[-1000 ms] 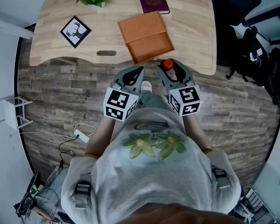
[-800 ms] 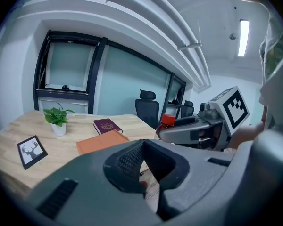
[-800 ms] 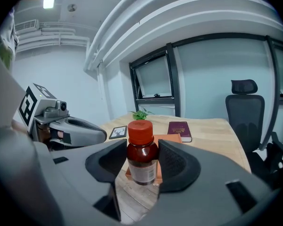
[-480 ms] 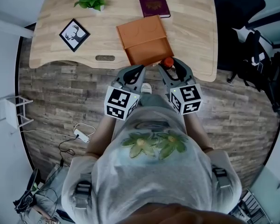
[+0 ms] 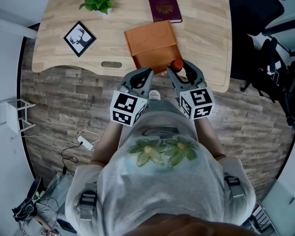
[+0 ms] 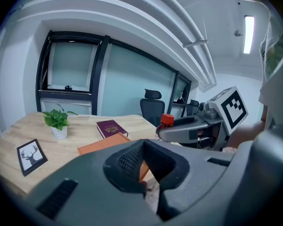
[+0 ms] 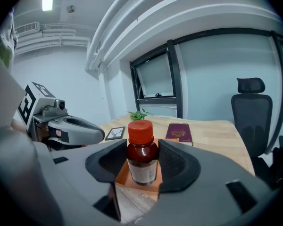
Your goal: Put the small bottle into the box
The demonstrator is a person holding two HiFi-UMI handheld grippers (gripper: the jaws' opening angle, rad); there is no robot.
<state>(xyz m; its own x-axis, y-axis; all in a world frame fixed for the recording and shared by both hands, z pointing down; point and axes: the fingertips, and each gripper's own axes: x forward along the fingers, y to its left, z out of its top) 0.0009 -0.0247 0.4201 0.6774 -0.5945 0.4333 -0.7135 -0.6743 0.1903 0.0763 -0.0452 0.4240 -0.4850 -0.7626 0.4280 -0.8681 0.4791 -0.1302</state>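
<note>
Even, bright indoor light; ceiling lamp (image 6: 247, 34) glares; strong fisheye, dark vignetted corners

right claw (image 5: 178, 67) nearer box (image 5: 151, 39), bottle (image 7: 141, 155) forward

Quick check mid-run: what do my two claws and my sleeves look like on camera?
The left claw and right claw match: grey moulded plastic bodies with dark, textured, curved pads. Each carries a white cube printed with black square markers. No cables show on them. The person wears a pale short-sleeved shirt with a green leaf print.
</note>
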